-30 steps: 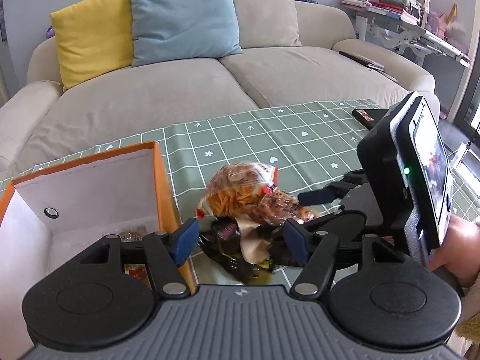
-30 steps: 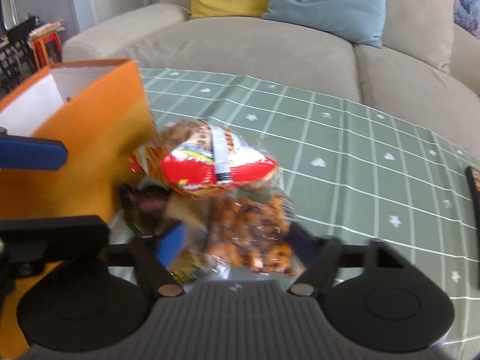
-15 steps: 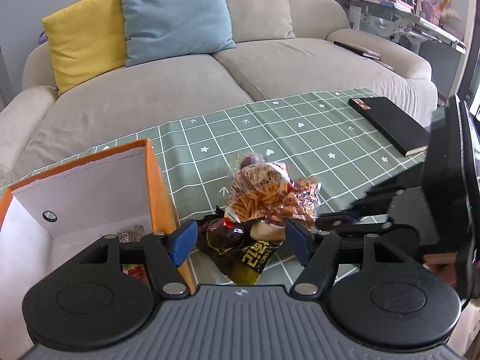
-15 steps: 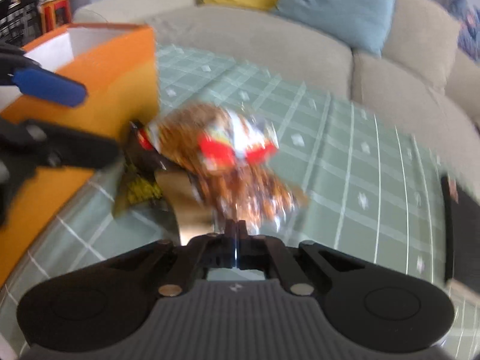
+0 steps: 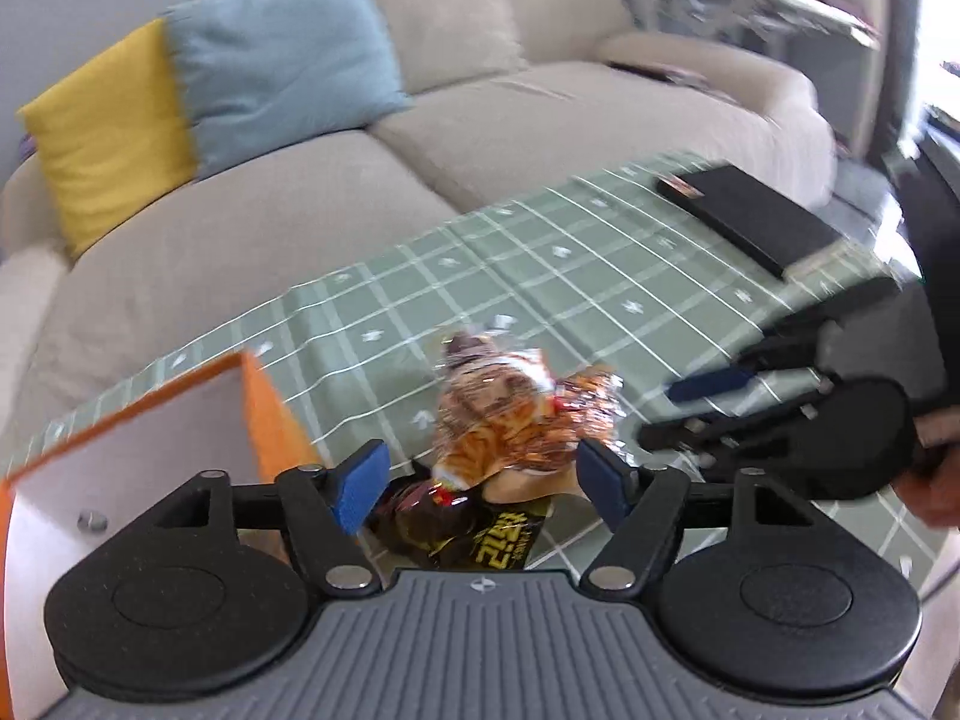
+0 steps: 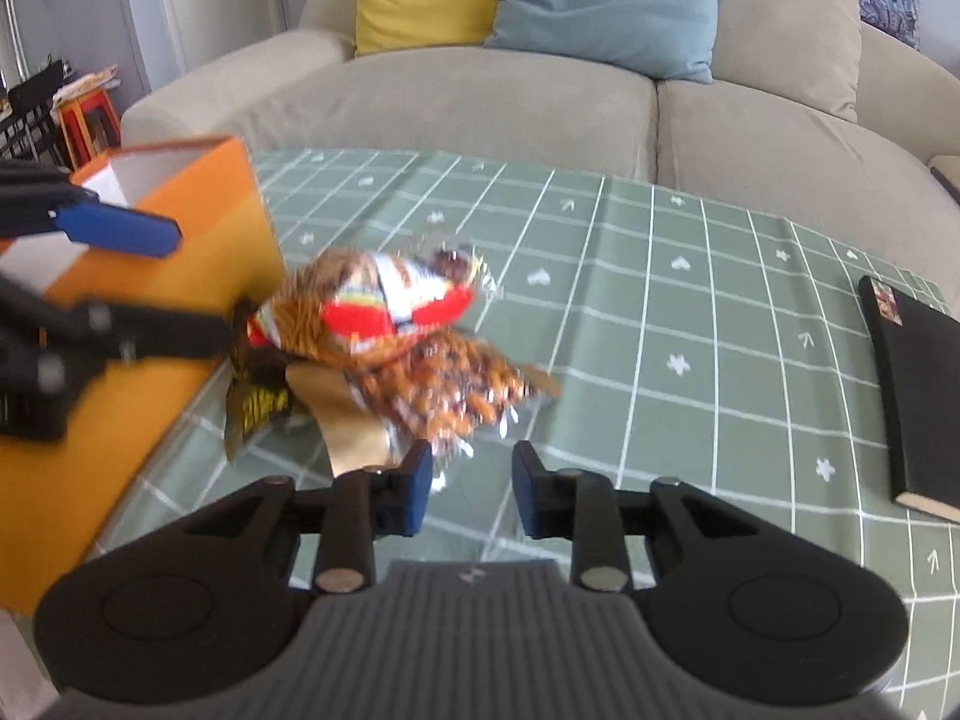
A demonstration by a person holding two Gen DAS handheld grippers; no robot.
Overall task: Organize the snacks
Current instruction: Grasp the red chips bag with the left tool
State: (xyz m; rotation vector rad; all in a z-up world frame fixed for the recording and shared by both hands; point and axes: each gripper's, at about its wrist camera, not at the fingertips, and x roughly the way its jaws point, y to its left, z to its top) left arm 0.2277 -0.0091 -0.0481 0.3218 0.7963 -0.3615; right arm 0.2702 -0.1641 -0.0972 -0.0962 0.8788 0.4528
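right gripper (image 6: 471, 489) jaws part open, just reopening, empty, short of snack bags (image 6: 414, 348) | left gripper (image 5: 480, 480) jaws wide, empty, over the pile | bags beside orange box (image 6: 180, 252) on tablecloth (image 6: 690, 300) | light, crinkly, slippery, crushable: pinch a sealed edge

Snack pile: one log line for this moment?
left gripper: open over snack pile | right gripper: opening, empty, beside pile | orange box: left of pile

Each wrist camera looked down along its fingers, close over the snack pile (image 5: 516, 426), shared from opposite sides.
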